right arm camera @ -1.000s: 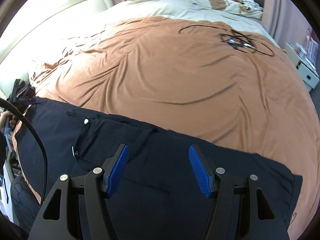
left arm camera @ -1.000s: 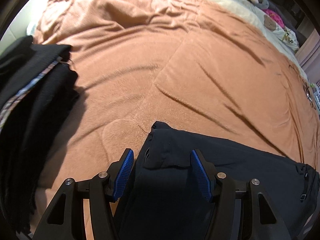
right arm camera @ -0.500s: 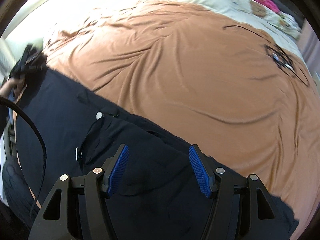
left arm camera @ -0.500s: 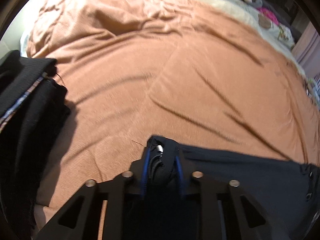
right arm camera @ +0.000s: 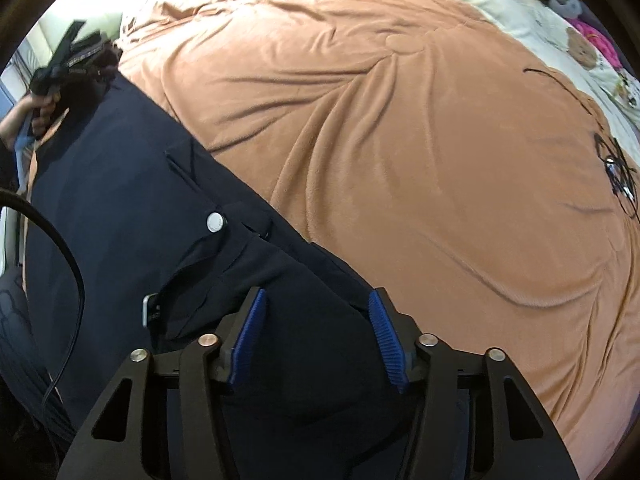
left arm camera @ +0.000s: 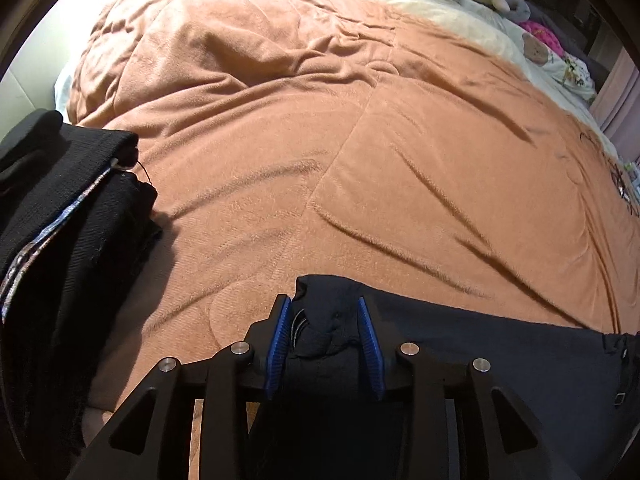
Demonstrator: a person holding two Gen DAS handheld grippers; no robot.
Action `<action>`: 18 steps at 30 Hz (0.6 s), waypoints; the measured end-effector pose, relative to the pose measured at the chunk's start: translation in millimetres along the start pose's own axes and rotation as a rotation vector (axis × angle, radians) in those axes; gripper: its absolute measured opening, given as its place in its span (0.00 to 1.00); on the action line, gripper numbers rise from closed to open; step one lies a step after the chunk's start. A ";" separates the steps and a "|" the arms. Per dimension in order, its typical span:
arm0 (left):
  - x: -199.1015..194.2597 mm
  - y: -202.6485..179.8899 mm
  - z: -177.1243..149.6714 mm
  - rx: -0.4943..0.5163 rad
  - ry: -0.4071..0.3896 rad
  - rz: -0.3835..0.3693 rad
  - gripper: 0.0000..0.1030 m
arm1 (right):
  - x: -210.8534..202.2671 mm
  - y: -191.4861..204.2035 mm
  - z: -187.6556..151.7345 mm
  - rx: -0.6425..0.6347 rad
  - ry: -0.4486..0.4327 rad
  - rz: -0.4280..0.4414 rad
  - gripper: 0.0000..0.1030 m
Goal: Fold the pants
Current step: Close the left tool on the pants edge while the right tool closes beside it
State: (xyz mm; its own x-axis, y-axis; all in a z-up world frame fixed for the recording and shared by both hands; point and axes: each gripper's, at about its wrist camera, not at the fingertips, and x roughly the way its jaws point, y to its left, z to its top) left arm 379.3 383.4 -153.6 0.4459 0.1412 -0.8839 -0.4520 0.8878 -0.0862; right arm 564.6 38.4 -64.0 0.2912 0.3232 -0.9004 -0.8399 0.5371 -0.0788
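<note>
We look for words, numbers or signs and find none we can read. The dark pants (right arm camera: 120,184) have a white button (right arm camera: 214,222) with nothing written on it (it is plain). The pillow (left arm camera: 568,68) far away has little pictures, too small and blurry for us to tell any letters.

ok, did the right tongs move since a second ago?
Yes. The right tongs shifted left along the pants; the white button sits higher and closer now.
</note>
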 end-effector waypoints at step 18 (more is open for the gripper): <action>6.4 -11.1 3.9 0.041 -0.034 0.030 0.17 | 13.5 7.6 10.2 -0.032 -0.012 -0.116 0.00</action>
State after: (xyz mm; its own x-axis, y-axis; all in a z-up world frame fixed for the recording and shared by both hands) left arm 390.2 376.1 -156.4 0.4588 0.1822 -0.8696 -0.4342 0.8999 -0.0406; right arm 566.8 54.8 -72.4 0.3926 0.2693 -0.8794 -0.8142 0.5464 -0.1961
